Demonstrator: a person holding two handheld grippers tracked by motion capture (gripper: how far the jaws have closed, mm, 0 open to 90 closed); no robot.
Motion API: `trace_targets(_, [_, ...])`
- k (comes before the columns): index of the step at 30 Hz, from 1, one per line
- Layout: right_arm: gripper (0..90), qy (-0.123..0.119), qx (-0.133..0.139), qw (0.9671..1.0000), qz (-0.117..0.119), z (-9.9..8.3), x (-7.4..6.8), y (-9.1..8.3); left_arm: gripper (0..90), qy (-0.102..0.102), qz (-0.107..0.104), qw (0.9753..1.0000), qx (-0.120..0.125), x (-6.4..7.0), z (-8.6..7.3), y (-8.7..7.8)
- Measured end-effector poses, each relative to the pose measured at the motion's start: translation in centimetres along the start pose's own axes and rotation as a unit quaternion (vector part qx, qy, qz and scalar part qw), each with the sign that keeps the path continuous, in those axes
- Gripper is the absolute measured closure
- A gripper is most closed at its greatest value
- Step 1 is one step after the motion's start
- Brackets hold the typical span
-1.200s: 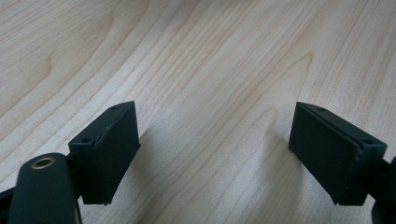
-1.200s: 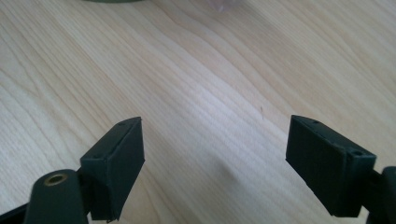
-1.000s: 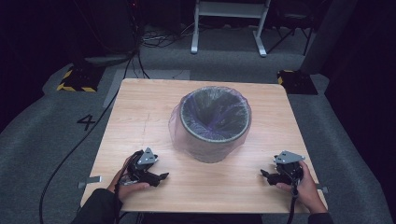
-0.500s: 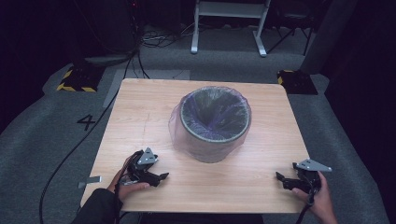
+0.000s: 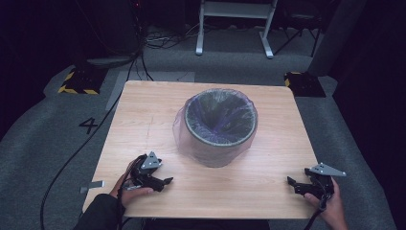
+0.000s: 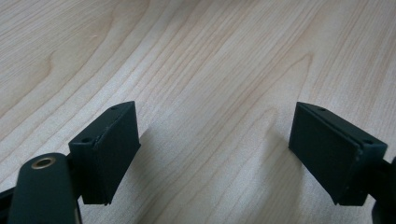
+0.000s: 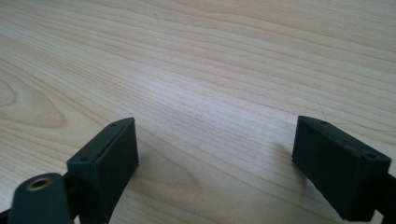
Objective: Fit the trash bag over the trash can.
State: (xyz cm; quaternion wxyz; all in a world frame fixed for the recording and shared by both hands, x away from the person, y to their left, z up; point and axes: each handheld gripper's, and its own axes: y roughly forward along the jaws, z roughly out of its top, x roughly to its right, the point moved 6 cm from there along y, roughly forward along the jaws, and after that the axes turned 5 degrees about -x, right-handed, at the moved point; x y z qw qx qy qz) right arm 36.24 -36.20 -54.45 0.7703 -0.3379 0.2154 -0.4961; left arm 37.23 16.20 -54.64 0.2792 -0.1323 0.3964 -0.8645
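A grey round bin (image 5: 220, 128) lined with a thin purple plastic bag stands upright in the middle of the wooden table (image 5: 153, 115). My left gripper (image 5: 165, 182) rests on the table near the front left corner, jaws wide apart with nothing between them (image 6: 212, 154). My right gripper (image 5: 293, 184) lies at the front right edge, also open and empty over bare wood (image 7: 215, 161). Both grippers are well clear of the bin.
The table's front edge runs just below both hands. A cable (image 5: 76, 153) trails off the left side to the grey floor. A white frame stand (image 5: 234, 28) and yellow-black striped blocks (image 5: 76, 81) sit beyond the table.
My right gripper has slid right and toward the front edge of the table. The left gripper and the bin have stayed put.
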Motion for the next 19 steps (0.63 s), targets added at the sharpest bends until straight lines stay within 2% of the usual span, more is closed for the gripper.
trace_targets(19, [14.0, 0.003, 0.000, 1.0000, -0.005, -0.03, 0.03, -0.03, 15.2, 0.002, -0.004, 1.0000, -0.001, -0.02, 0.06, 0.06])
